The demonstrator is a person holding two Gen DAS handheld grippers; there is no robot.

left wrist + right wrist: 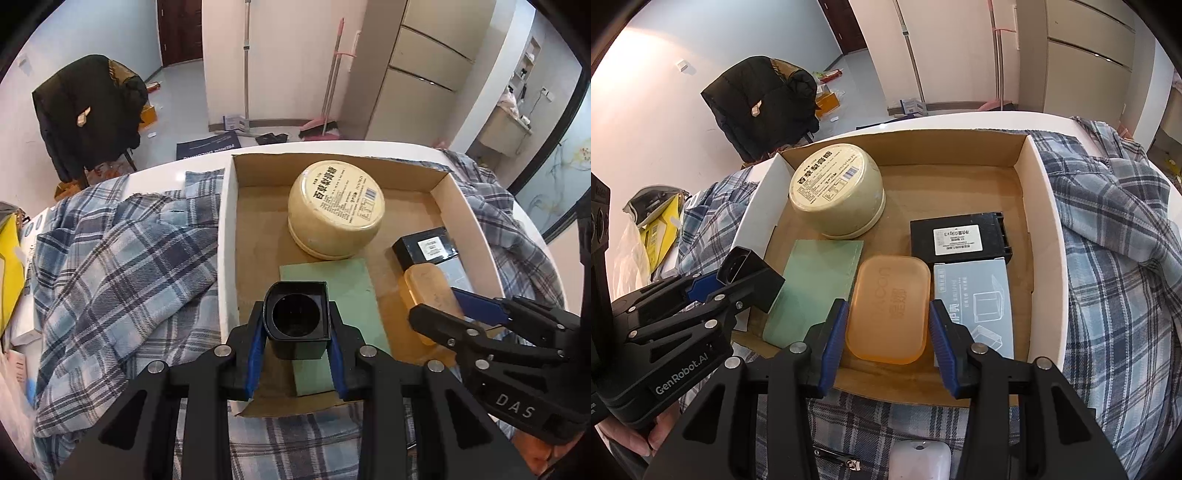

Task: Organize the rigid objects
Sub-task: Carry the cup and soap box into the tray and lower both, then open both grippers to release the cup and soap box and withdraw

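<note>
**Black cup held over the box**

The left gripper [295, 354] pinches a black cup [297, 319], its blue pads pressed on the cup's two sides; it hangs above the near left part of the box [227, 236], over the green card [332, 280]. The right gripper [888, 339] is spread wide, jaws either side of the orange soap case [888, 308] without touching it.

Judged from this, the step in hand is stowing the cup. The next move calls for lowering it onto free floor, probably the bare strip left of the green card, and then letting go.

The box lies on a plaid cloth [110, 266] and holds a round tub [336, 208] upside down at the back, the green card, the soap case, a black pack [960, 236] and a pale blue carton [975, 299].
</note>
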